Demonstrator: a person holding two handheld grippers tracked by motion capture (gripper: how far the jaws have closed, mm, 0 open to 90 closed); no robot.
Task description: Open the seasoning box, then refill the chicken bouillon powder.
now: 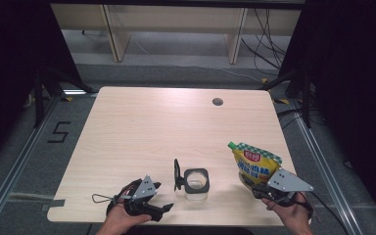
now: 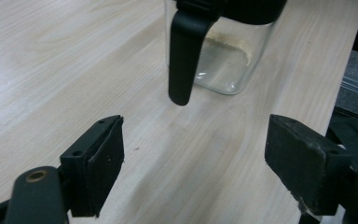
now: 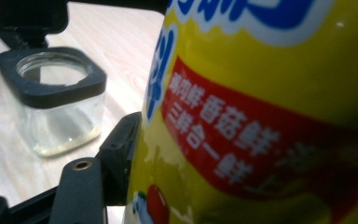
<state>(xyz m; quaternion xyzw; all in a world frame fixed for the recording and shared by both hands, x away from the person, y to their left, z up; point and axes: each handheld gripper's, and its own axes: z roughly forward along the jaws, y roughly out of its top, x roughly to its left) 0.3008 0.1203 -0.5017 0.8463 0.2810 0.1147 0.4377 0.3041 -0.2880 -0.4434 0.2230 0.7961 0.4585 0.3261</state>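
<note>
- We hold a yellow pouch (image 1: 255, 166) in our right claw (image 1: 269, 192), its jaws clamped on the pouch's lower part; its green cap (image 1: 232, 145) points up and away from that claw.
- In the right gripper view the pouch (image 3: 270, 102) presses against the one pad (image 3: 121, 154) we can see; the other jaw is hidden behind it.
- Our left claw (image 1: 152, 208) has its jaws spread wide with nothing between them; in the left gripper view only bare table (image 2: 51, 70) lies between the pads (image 2: 105, 165).
- The jar (image 1: 196, 182) stands on the table just ahead of the left claw and off to the inner side of the right one, well clear of both.
- Its lid (image 1: 177, 175) is flipped up and stands open on the side nearer the left claw, so the mouth (image 3: 51, 72) is free.
- We judge the work to be filling the jar from the pouch: the jar is opened and the pouch is picked up.
- Still to do, as far as we can tell: get the cap off, bring the pouch over the mouth, tip it.
- The jar looks nearly empty, with a pale residue at the bottom (image 2: 230, 46).
- Little else is around: a round hole (image 1: 218, 102) far across the table, well beyond both claws.
- The raised lid is the one thing that could catch the pouch; coming from the right claw's side, the path looks free.
</note>
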